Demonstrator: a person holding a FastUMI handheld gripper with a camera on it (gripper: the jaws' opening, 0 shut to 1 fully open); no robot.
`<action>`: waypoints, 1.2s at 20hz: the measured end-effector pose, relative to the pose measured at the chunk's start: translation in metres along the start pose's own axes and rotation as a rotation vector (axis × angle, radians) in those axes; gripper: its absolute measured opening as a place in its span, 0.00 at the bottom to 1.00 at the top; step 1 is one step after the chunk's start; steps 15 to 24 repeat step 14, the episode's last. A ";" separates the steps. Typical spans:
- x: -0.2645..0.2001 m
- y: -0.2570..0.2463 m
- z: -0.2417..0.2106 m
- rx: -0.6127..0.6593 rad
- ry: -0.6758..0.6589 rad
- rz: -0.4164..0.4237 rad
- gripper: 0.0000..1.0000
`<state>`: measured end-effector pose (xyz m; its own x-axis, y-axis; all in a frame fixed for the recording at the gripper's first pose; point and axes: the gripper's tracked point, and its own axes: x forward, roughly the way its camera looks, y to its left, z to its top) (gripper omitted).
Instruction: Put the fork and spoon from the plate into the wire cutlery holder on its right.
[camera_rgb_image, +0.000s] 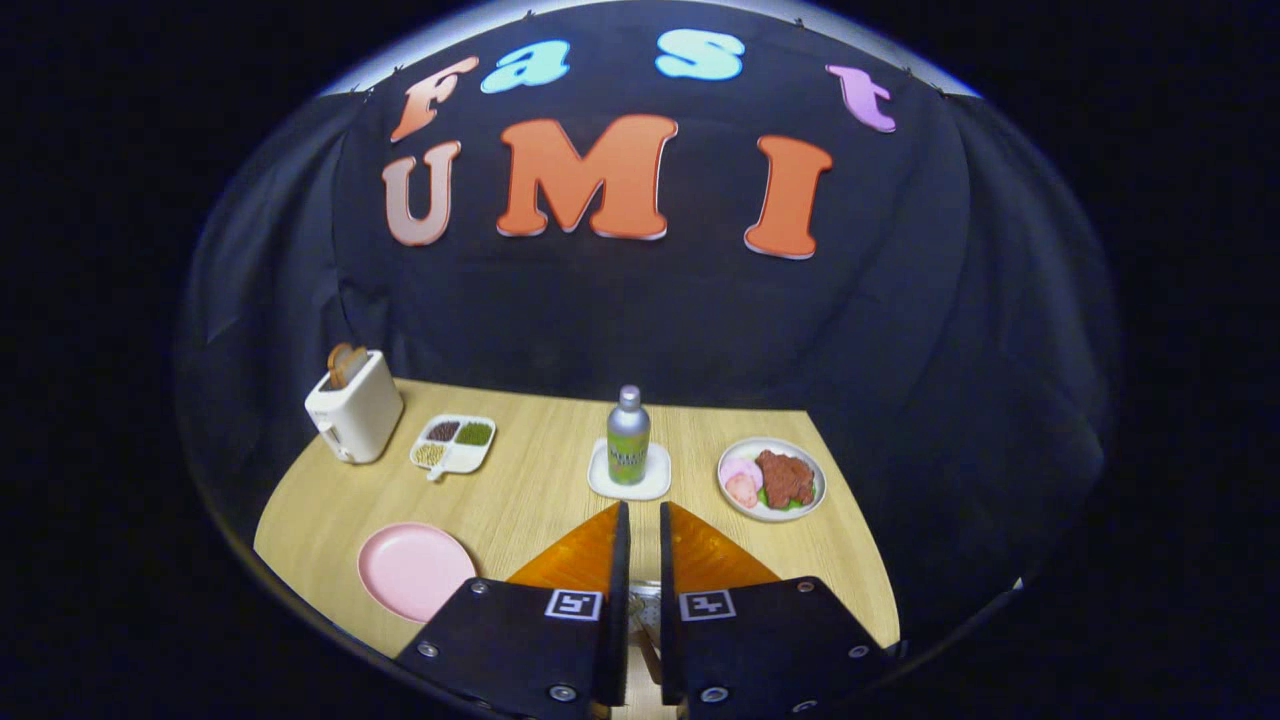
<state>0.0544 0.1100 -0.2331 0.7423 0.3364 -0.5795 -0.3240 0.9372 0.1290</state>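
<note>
Tool (640, 540) narrowed to a slim gap, raised over the near counter (540, 480). Something metallic glimpsed low between the fingers, possibly wire holder or cutlery; cannot tell whether gripped. Pink plate (415, 568) near left lies bare. Progress unverifiable.

the bottle (628, 437) standing on a small white coaster (629, 484) near the middle of the table (540, 500) carries a green label with lettering, too small and blurred to read. each side of the gripper (640, 520) bears a square black-and-white marker (573, 604), a coded pattern, not letters; the second marker (707, 604) sits beside it. nothing else here is legible.
</note>
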 end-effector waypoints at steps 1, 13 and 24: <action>-0.007 0.000 0.017 0.014 -0.055 0.001 0.16; -0.071 0.002 0.121 0.049 -0.460 -0.024 0.70; -0.073 0.004 0.124 0.036 -0.472 -0.016 0.71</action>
